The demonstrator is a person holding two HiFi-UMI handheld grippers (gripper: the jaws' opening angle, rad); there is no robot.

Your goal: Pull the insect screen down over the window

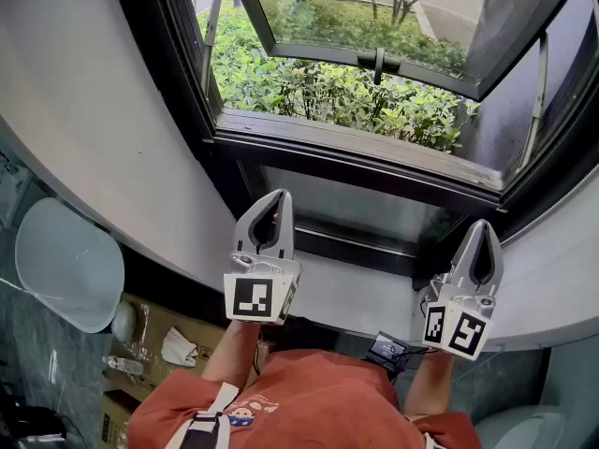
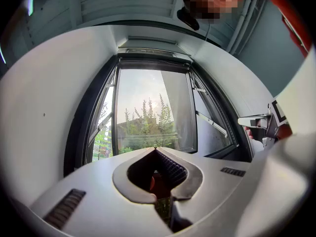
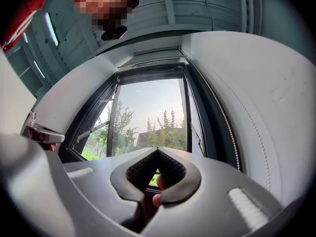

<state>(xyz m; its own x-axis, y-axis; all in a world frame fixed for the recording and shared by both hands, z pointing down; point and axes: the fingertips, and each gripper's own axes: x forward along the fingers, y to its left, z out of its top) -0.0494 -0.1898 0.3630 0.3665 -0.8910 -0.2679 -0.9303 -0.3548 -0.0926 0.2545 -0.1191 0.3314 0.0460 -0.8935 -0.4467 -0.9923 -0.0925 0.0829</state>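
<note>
The black-framed window (image 1: 356, 162) has its sash swung outward, with green bushes (image 1: 328, 92) beyond. No screen mesh covers the opening in any view. A pale bar (image 2: 153, 52) runs along the top of the frame; I cannot tell whether it is the screen's housing. My left gripper (image 1: 278, 196) is shut with nothing between its jaws and points up at the lower frame. My right gripper (image 1: 482, 225) is likewise shut and empty, near the frame's lower right corner. Each gripper view looks up through the opening past closed jaw tips: left gripper (image 2: 155, 149), right gripper (image 3: 158, 150).
A white sill (image 1: 346, 293) lies below the window, with a black adapter (image 1: 386, 349) on its near edge. A bead chain (image 3: 237, 132) hangs along the right reveal. A pale round seat (image 1: 65, 265) and a cardboard box (image 1: 140, 344) are on the floor at left.
</note>
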